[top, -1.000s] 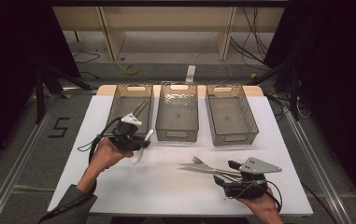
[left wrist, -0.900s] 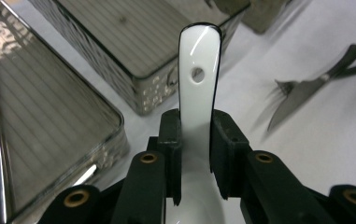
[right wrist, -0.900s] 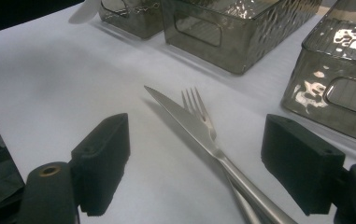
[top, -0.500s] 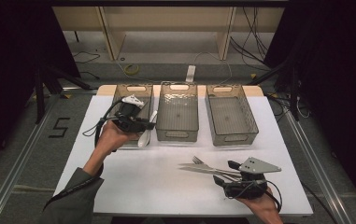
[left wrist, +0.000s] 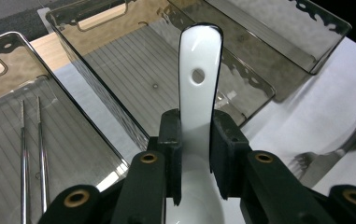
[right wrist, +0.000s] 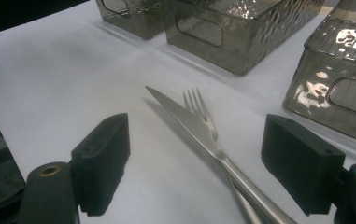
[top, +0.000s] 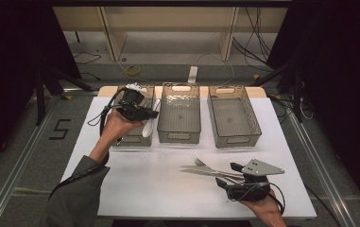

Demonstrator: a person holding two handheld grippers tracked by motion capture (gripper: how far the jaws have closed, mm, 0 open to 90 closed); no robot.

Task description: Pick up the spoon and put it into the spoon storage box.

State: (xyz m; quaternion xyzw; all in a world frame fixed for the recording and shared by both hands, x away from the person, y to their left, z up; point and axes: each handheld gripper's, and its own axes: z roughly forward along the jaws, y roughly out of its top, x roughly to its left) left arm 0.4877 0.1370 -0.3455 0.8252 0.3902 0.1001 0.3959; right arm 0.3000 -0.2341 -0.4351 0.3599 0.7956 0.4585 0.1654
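My left claw point(left wrist: 196, 154) is clamped on a white spoon point(left wrist: 199, 88), both pads pressed on its handle. In the left gripper view the handle stands up between the jaws, its end with a small hole over the middle bin point(left wrist: 133, 70), and 2 metal chopsticks point(left wrist: 31, 149) lie in the left bin point(left wrist: 7, 60). From the high view I see what that close look hides: my left hand point(top: 116, 125) holds the claw over the near right part of the left bin point(top: 132, 139), at the worktop's far left, with the spoon's bowl point(top: 148, 129) hanging beside the gap to the middle bin point(top: 180, 113).

My right claw point(right wrist: 213, 172) rests at the near right edge of the white worktop point(top: 158, 189), jaws wide apart around a knife point(right wrist: 189, 126) lying across a fork point(right wrist: 199, 109), touching neither. The high view shows the right bin point(top: 232, 116) at the far right.
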